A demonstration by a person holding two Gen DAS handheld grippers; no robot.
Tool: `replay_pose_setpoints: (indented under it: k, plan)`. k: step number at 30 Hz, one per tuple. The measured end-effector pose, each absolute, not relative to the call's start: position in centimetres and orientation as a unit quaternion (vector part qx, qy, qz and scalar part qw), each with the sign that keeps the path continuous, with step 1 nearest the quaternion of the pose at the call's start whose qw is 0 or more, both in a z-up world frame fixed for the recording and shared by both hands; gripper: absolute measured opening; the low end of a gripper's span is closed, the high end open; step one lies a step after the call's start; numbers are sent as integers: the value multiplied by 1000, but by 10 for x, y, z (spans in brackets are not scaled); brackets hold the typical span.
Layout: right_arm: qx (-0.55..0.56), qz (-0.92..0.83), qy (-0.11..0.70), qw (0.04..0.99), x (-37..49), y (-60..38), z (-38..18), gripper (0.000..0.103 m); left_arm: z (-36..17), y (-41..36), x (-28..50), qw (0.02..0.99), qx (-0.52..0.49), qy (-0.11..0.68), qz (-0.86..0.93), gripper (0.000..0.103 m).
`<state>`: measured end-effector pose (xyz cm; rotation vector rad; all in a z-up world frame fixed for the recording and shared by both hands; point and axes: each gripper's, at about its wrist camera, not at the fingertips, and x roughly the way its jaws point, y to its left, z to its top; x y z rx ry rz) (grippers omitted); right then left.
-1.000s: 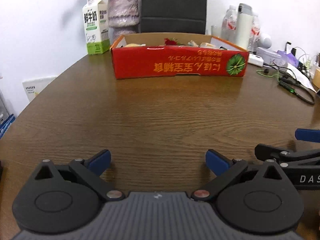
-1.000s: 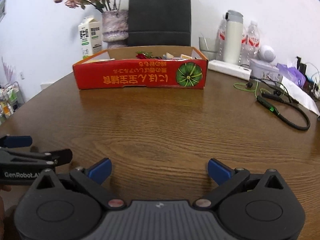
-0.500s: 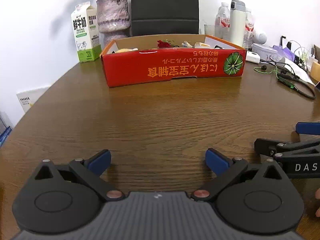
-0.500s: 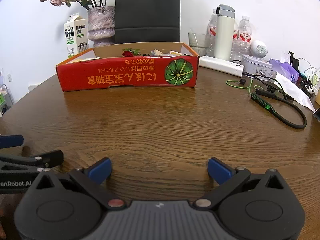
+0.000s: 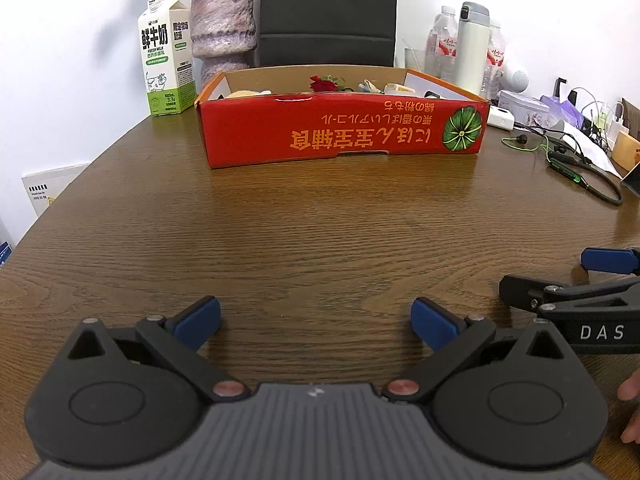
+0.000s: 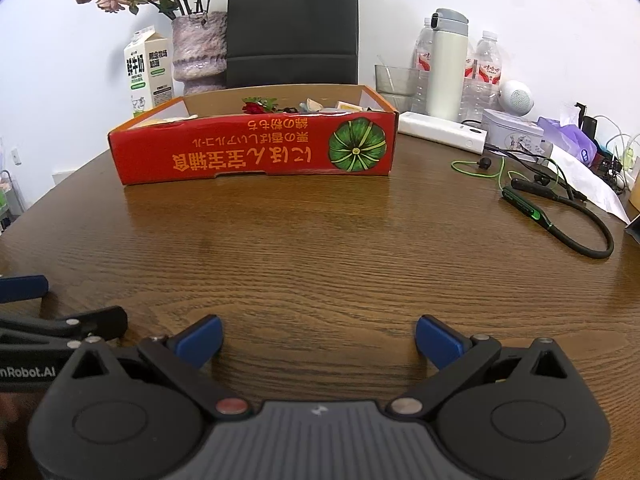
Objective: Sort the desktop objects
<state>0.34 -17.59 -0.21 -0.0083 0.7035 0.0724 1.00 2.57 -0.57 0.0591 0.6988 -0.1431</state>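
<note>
I see the red cardboard box [image 5: 344, 128], shallow and printed with orange script and a green pumpkin, near the table's [image 5: 320, 232] far edge; 1 red rose [image 5: 322, 84] and pale items, perhaps packets, lie inside. My left gripper [image 5: 316, 318] and right gripper [image 6: 318, 338] gape wide, both empty, over grainy wood.

You bring both grippers nearer the red box [image 5: 344, 130]: it looms larger and sits lower in each wrist view. From the left wrist view, your right gripper [image 5: 576, 280] sits lower, away from the box.
</note>
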Motion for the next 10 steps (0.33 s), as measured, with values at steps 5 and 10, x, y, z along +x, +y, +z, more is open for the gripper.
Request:
replay_pose_setpoints:
  k: [5, 10]
  plan:
    - [-6, 39, 344, 938, 5, -175, -2, 103, -5, 25, 10, 937, 29, 342, -70, 103]
    - [-8, 44, 344, 938, 5, -173, -2, 103, -5, 27, 10, 937, 27, 342, -60, 103]
